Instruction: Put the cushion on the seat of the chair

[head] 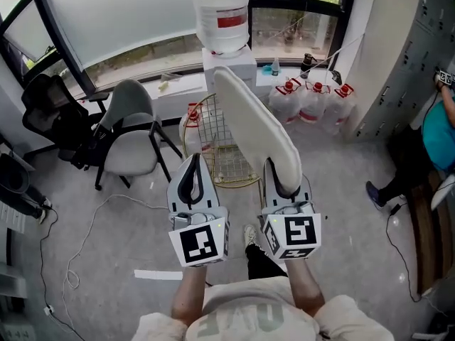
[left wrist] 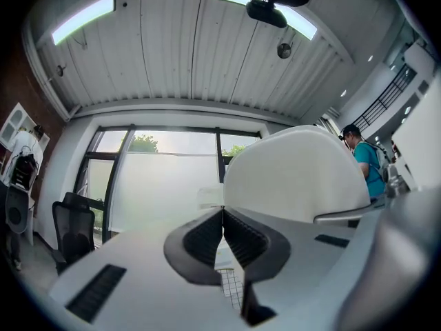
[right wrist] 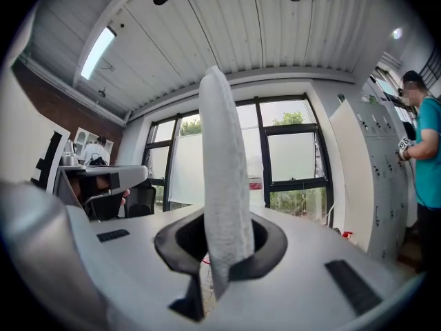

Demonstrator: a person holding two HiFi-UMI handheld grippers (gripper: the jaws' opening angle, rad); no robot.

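Note:
A white cushion (head: pixel 256 126) stands on edge in the head view, with my right gripper (head: pixel 284 185) shut on its near end. In the right gripper view the cushion (right wrist: pixel 224 185) rises upright between the pads of that gripper (right wrist: pixel 224 254). My left gripper (head: pixel 192 165) is beside it to the left, shut with nothing in it; its tips (left wrist: pixel 222 214) meet, and the cushion (left wrist: pixel 296 178) shows to its right. A gold wire chair (head: pixel 220 151) stands just beyond both grippers, partly hidden by the cushion. Further left is a grey shell chair (head: pixel 131 137).
A water dispenser with a large bottle (head: pixel 222 13) stands behind the wire chair, and water jugs with red caps (head: pixel 313 101) to its right. A black office chair (head: pixel 50 116) is at far left. A person in a teal shirt (head: pixel 441 126) stands at right. A cable (head: pixel 85 240) trails over the floor.

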